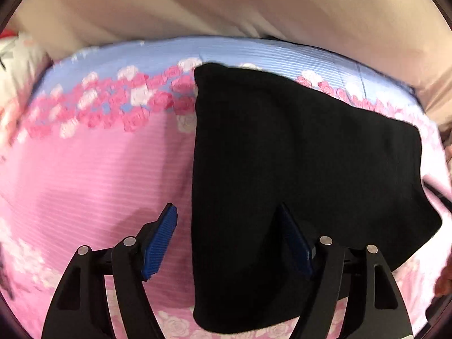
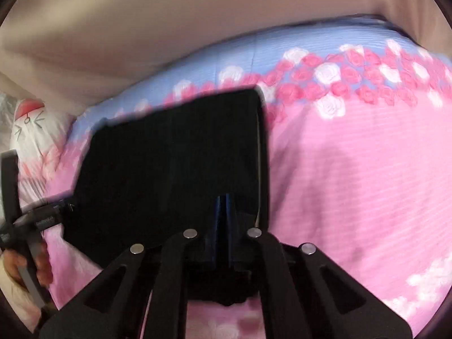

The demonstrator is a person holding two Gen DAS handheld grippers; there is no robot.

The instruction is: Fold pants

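The black pants [image 1: 296, 175] lay on a bed, folded into a thick, flat bundle with rounded corners. The cloth looked soft and dark, so dark that no seams or folds showed on top. Under them was a bedsheet [image 1: 93, 169] with thin stripes. Most of it was pink, and its far edge was light blue, with a band of pink and white roses between the two colours. More pale roses were printed near the close edge. Behind the bed hung smooth beige cloth [image 1: 197, 8] with a few long soft creases.

The left gripper [image 1: 228, 231] had its two tongs spread apart. Its arms were hard black plastic with round silver pins. The finger pads [image 1: 161, 240] were blue and bumpy, like little ridges. One pad hung over the pink sheet and the other was over the pants, with the pants' straight edge lying between them. The pads were not pressing on the cloth.

The right gripper [image 2: 224, 206] had its tongs pressed flat together over the near side of the pants. I could not tell if any cloth was pinched between them, because everything there was black and blurry.

At the left edge of the right wrist view, a hand [image 2: 19, 265] held a black handle, and a white pillow [image 2: 31, 130] with a red and black drawing sat beyond it.
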